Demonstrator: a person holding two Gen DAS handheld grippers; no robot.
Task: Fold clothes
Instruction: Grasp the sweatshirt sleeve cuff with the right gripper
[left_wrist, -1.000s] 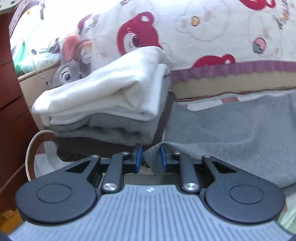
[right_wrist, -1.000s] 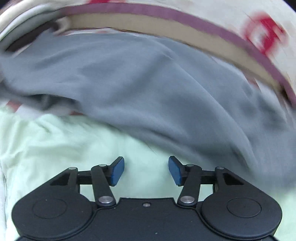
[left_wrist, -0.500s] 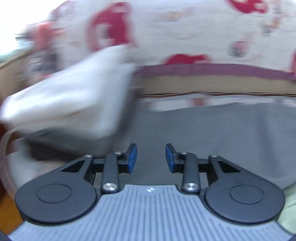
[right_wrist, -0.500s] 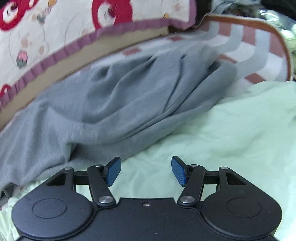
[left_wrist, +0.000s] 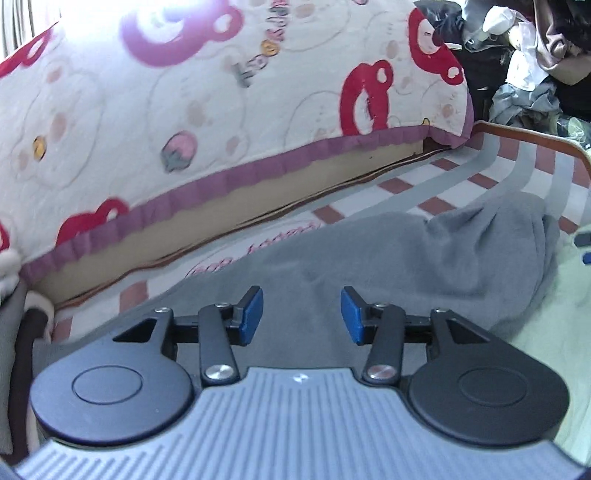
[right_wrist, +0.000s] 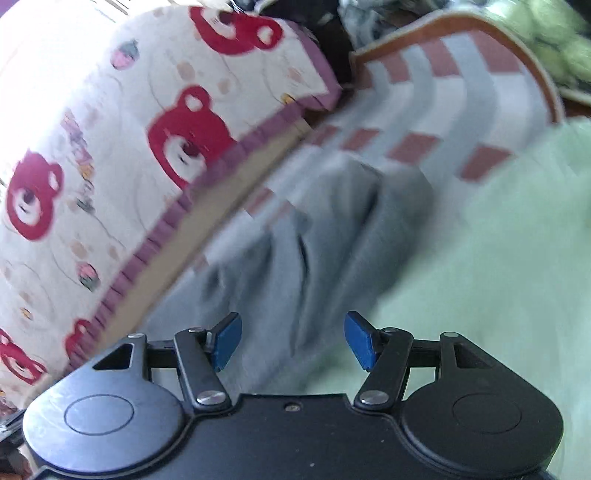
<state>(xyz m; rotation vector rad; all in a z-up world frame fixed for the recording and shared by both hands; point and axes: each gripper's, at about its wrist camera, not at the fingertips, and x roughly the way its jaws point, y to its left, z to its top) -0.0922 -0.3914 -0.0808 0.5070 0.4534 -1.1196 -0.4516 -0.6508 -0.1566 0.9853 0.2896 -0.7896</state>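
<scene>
A grey garment (left_wrist: 406, 258) lies spread on the bed, bunched into folds at its far right end. My left gripper (left_wrist: 301, 315) hovers over its near part, open, with nothing between the blue pads. In the right wrist view the same grey garment (right_wrist: 314, 236) shows wrinkled folds running away from me. My right gripper (right_wrist: 291, 339) stands open above its near edge, where the grey cloth meets a pale green sheet (right_wrist: 480, 277). That view is blurred by motion.
A bear-print quilt (left_wrist: 221, 110) rises along the back. A red, grey and white checked sheet (left_wrist: 480, 173) covers the bed beyond the garment. Loose clothes (left_wrist: 524, 55) are piled at the far right. The edge of a folded stack (left_wrist: 14, 302) shows at far left.
My left gripper let go of the grey garment's corner, opened, and swung right, away from the folded stack. My right gripper stayed open and swung toward the garment's bunched end.
</scene>
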